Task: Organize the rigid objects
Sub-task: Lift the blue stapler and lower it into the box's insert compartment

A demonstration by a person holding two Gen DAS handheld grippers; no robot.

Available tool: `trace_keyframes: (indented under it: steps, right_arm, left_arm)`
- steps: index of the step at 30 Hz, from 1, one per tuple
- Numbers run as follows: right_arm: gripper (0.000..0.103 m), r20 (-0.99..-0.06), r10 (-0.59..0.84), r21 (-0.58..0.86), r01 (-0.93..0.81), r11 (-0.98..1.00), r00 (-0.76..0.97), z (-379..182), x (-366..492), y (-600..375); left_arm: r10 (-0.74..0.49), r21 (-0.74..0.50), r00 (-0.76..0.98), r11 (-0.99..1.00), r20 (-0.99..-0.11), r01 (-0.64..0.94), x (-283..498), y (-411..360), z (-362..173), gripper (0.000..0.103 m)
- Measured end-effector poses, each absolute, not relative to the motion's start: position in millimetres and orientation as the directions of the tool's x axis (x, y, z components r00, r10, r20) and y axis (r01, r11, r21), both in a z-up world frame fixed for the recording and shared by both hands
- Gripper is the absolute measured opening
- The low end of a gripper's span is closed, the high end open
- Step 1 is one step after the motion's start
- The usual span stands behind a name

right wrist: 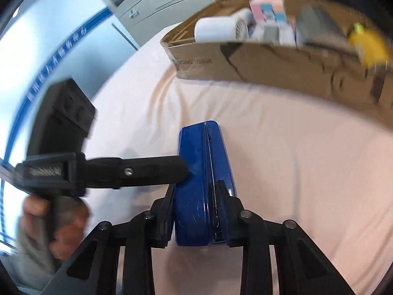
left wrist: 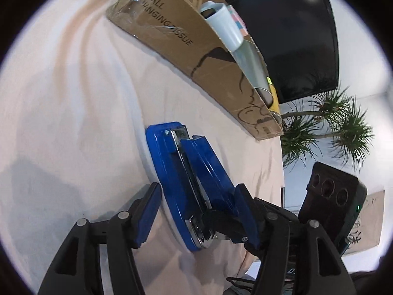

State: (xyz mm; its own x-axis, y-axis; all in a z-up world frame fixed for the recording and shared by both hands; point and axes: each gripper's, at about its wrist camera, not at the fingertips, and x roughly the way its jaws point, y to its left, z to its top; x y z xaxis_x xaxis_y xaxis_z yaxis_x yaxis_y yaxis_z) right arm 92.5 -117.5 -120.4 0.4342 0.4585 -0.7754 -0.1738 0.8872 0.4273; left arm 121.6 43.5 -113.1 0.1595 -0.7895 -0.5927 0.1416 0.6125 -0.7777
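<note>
Pinching blue stapler (right wrist: 203, 184) across its sides, right gripper (right wrist: 196, 213) has both pads tight on it. Stapler lies on its side on the pink cloth (right wrist: 294, 172), in front of the cardboard box (right wrist: 270, 59). Left gripper (left wrist: 196, 209) straddles it, fingers spread, left pad off the stapler; right pad contact unclear.

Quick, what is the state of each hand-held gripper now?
Left hand-held gripper: open; the blue stapler is between its fingers, not clamped.
Right hand-held gripper: closed on the blue stapler.
</note>
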Motion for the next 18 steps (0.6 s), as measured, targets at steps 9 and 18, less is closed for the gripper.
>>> trace_keyframes:
  steps: [9, 18]
  right_arm:
    - [0.028, -0.735, 0.534, 0.513, -0.171, 0.841, 0.418, -109.4, 99.4, -106.1]
    - [0.028, -0.634, 0.520, 0.478, -0.238, 0.845, 0.572, -15.7, 168.8, -111.5]
  left_arm:
    - [-0.752, -0.715, 0.268, 0.657, -0.602, 0.239, 136.8, 52.5, -58.7, 0.036]
    - [-0.762, -0.658, 0.359, 0.647, -0.539, 0.386, 242.1, 58.1, 32.5, 0.036]
